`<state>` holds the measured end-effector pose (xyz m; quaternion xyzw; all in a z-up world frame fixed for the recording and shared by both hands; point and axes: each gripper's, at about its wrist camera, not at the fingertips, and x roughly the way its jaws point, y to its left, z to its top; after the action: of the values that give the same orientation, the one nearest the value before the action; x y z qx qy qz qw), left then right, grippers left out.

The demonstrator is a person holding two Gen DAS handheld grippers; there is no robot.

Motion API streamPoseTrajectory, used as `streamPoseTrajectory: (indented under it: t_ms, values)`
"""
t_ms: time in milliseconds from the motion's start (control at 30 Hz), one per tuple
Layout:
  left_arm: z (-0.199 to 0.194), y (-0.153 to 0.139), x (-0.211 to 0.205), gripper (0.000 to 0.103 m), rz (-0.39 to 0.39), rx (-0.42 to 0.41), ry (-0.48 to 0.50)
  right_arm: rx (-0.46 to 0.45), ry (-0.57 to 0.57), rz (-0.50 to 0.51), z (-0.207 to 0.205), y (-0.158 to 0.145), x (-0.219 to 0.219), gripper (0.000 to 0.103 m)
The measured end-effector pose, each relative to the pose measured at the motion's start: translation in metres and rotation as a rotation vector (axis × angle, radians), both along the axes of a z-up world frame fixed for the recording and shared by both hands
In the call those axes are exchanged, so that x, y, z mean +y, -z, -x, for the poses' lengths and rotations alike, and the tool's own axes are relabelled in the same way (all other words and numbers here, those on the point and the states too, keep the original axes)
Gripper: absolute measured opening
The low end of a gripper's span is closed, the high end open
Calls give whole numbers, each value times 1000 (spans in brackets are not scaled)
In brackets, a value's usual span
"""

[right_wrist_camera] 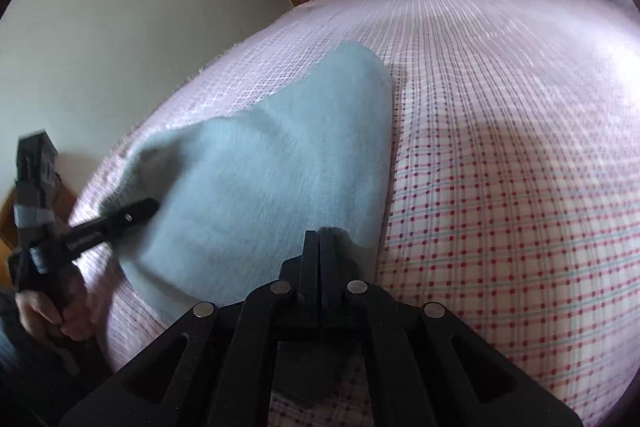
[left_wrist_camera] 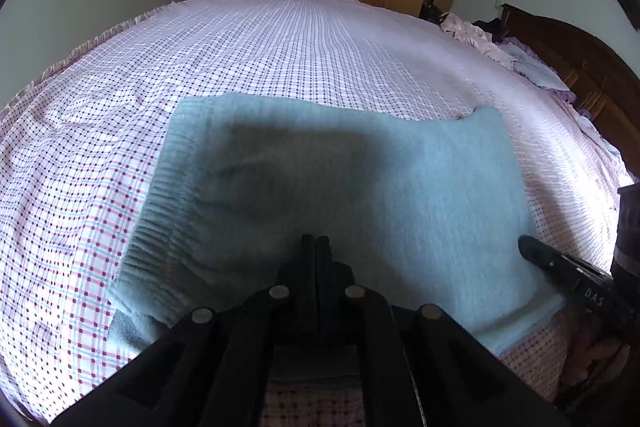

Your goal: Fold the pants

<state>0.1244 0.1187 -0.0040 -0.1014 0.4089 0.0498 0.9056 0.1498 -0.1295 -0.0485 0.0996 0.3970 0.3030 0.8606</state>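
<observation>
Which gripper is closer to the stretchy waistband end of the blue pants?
Left. The left gripper sits over the pants not far from the ribbed waistband. The right gripper is over the pants' opposite edge, farther from it.

Pale blue-green pants [left_wrist_camera: 320,179] lie on a bedspread [left_wrist_camera: 280,47] checked pink, red and blue over white.
</observation>
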Motion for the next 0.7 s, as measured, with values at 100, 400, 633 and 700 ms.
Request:
streamPoseTrajectory:
  t_ms: [100,400,633,700]
  values:
    - [6,-1,-3,1,-9,-6,1,-3,16,13,2,-3,6,0]
    - [-26,-36,1,1,-25,-71,28,-66,5,-49,-57,-46,14,0]
    - [-46,6,24,2,84,-5,-5,6,39,-15,-83,3,16,0]
    - [-46,5,24,2,78,-5,-7,-9,41,18,-81,0,20,0]
